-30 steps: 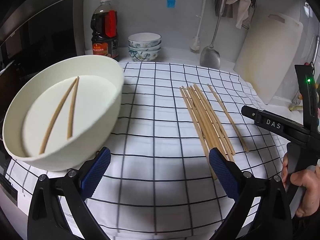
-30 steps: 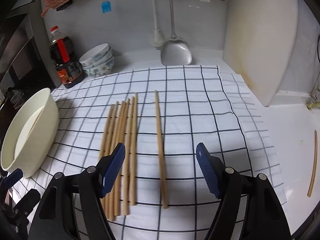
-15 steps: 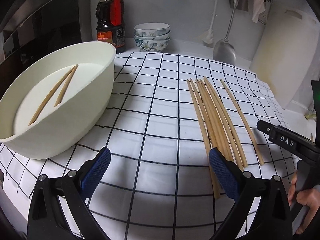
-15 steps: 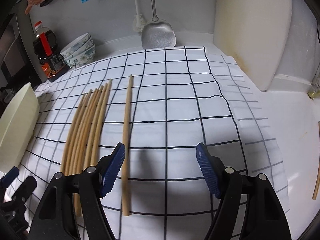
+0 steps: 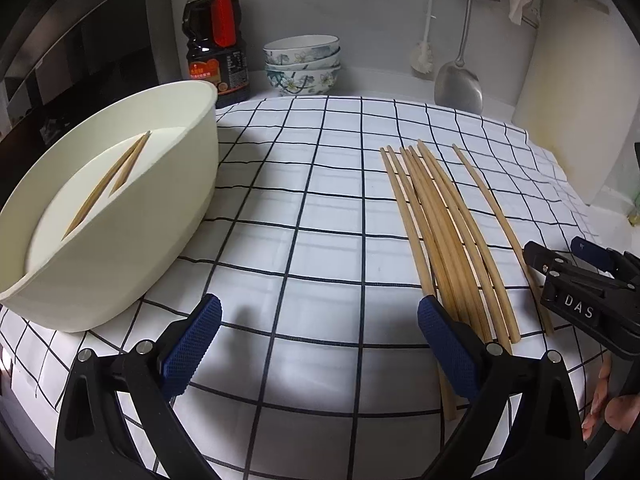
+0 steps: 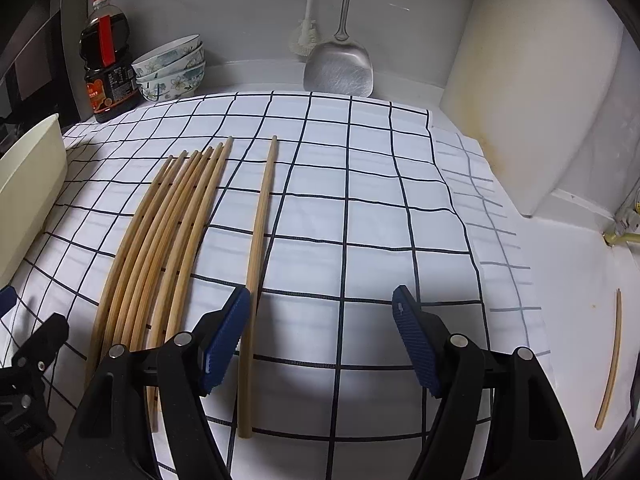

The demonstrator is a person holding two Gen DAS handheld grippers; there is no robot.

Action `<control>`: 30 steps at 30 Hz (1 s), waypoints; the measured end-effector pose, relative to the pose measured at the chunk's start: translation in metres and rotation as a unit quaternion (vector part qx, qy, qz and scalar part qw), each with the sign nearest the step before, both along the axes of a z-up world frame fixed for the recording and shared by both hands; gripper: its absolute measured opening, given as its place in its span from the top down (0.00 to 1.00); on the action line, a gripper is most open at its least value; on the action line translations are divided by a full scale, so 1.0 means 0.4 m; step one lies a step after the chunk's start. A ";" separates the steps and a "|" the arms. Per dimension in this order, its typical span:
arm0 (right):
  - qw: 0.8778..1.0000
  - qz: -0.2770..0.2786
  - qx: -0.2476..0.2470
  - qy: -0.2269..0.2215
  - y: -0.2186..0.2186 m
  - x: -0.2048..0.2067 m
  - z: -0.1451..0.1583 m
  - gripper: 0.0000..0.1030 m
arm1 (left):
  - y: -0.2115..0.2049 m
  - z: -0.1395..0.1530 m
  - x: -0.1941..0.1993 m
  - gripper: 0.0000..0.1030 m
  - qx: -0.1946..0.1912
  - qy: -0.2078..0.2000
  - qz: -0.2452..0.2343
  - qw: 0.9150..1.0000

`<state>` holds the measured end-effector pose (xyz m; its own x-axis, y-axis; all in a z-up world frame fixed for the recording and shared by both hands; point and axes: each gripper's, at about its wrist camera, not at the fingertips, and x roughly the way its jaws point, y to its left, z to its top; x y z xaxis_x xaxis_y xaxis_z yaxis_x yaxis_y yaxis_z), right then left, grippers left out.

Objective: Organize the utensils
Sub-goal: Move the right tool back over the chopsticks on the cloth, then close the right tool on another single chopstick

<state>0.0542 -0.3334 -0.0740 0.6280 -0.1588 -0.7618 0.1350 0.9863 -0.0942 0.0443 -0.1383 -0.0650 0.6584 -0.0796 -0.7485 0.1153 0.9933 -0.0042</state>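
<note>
Several wooden chopsticks (image 5: 436,216) (image 6: 168,232) lie side by side on the checked cloth (image 5: 320,208), with one single chopstick (image 6: 260,232) (image 5: 496,220) apart to their right. A cream tub (image 5: 132,220) at the left holds two chopsticks (image 5: 112,180). My left gripper (image 5: 320,336) hangs open over bare cloth, its right pad by the bundle's near ends. My right gripper (image 6: 320,336) is open and low over the cloth; the single chopstick runs just inside its left pad. The right gripper (image 5: 576,260) also shows at the left view's right edge.
At the back stand a dark sauce bottle (image 5: 216,36), stacked patterned bowls (image 5: 302,64), a metal spatula (image 6: 340,68) and a brush. A white cutting board (image 6: 540,92) leans at the right. One stray chopstick (image 6: 610,364) lies on the bare counter right of the cloth.
Both grippers have sunk toward the cloth and tipped down. The right one has shifted so the single chopstick now lies by its left pad. Both stay open.
</note>
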 end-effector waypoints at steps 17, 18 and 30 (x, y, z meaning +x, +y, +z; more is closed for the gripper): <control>1.000 0.005 0.007 0.000 -0.009 -0.004 0.001 0.32 | -0.043 -0.004 0.006 0.06 0.008 0.017 -0.031 0.999; 1.000 0.004 0.008 0.001 -0.011 -0.004 0.001 0.32 | -0.042 -0.008 0.008 0.06 0.005 0.021 -0.033 0.999; 1.000 0.000 0.017 0.003 -0.022 -0.005 -0.002 0.32 | -0.034 -0.036 0.032 0.05 0.015 0.054 -0.026 0.998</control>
<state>0.0523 -0.3421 -0.0748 0.6231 -0.1328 -0.7708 0.1353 0.9889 -0.0610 0.0571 -0.1518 -0.0792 0.5690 -0.0885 -0.8176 0.1677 0.9858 0.0100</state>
